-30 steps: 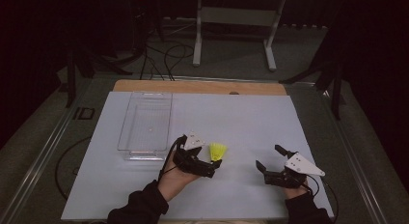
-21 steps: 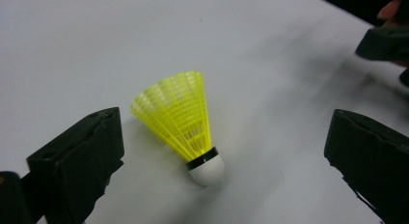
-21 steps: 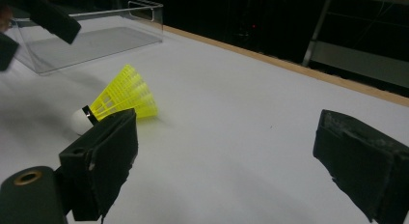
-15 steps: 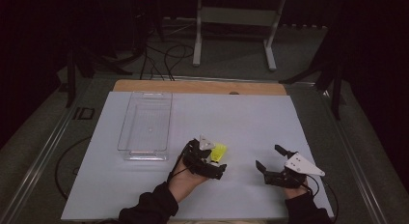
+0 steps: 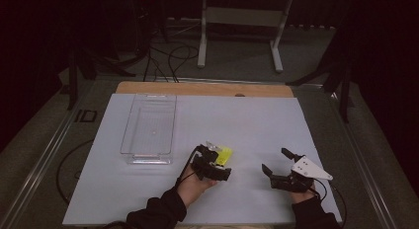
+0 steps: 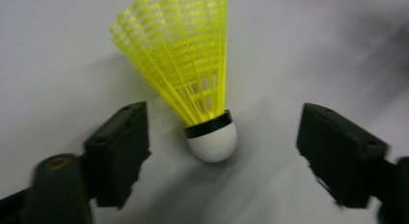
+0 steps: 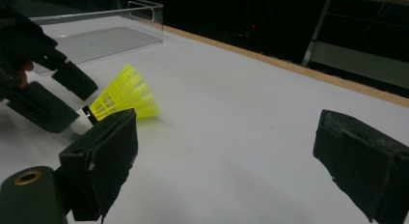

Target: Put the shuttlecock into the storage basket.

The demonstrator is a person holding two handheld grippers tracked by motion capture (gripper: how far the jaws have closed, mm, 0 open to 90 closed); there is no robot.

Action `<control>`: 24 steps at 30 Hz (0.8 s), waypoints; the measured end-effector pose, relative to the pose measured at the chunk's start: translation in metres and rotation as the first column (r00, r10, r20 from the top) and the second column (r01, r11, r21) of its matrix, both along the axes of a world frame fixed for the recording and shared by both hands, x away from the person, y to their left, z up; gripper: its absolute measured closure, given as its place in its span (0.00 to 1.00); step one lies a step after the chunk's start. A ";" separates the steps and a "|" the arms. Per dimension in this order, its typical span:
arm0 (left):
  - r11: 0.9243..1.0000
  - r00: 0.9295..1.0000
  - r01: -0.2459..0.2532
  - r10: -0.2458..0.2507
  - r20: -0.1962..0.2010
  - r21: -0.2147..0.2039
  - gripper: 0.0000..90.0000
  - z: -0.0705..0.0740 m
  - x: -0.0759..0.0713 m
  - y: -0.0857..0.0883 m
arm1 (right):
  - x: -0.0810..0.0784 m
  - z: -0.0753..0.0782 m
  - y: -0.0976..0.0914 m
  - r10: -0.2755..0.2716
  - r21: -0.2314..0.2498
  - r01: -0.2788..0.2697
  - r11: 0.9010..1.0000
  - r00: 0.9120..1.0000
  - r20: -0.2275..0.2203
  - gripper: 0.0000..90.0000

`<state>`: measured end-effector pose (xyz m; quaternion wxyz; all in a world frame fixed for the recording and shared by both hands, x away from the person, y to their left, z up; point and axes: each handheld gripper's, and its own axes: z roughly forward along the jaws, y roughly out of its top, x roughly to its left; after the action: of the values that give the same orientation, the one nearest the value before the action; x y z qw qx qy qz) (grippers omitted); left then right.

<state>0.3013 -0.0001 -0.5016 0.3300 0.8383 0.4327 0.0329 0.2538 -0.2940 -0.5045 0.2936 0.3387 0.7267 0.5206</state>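
Lowered since before, left gripper [image 6: 219, 159] straddles the yellow shuttlecock [image 6: 185, 64], jaws closing, untouching; right gripper [image 5: 280, 168] gapes on white sheet [image 5: 247, 120]; room dark.

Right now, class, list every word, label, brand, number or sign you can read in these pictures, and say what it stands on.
None can be read.
Yellow shuttlecock, white cork tip, black band: no print.
Clear plastic tray: no label.
White table sheet: blank.
Grey plate on the right claw: no legible marking.

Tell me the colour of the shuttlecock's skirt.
Bright yellow; the shuttlecock shows best in the left gripper view.
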 end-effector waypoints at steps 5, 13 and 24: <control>1.000 1.000 -0.018 0.018 -0.020 0.013 0.32 -0.008 0.002 -0.002 | 0.000 0.000 0.000 0.000 -0.001 0.000 1.000 1.000 0.002 0.09; 0.999 0.999 -0.043 0.043 -0.018 0.024 0.43 -0.011 0.004 -0.008 | 0.000 0.000 0.000 -0.001 -0.004 0.001 1.000 1.000 0.003 0.09; 0.996 0.996 -0.084 0.084 -0.006 0.037 0.66 -0.012 0.009 -0.006 | -0.001 0.001 0.000 -0.003 -0.008 0.003 1.000 1.000 0.002 0.09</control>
<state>0.3101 -0.0056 -0.5133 0.3112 0.8255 0.4681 0.0513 0.2528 -0.2937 -0.5038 0.2965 0.3383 0.7278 0.5176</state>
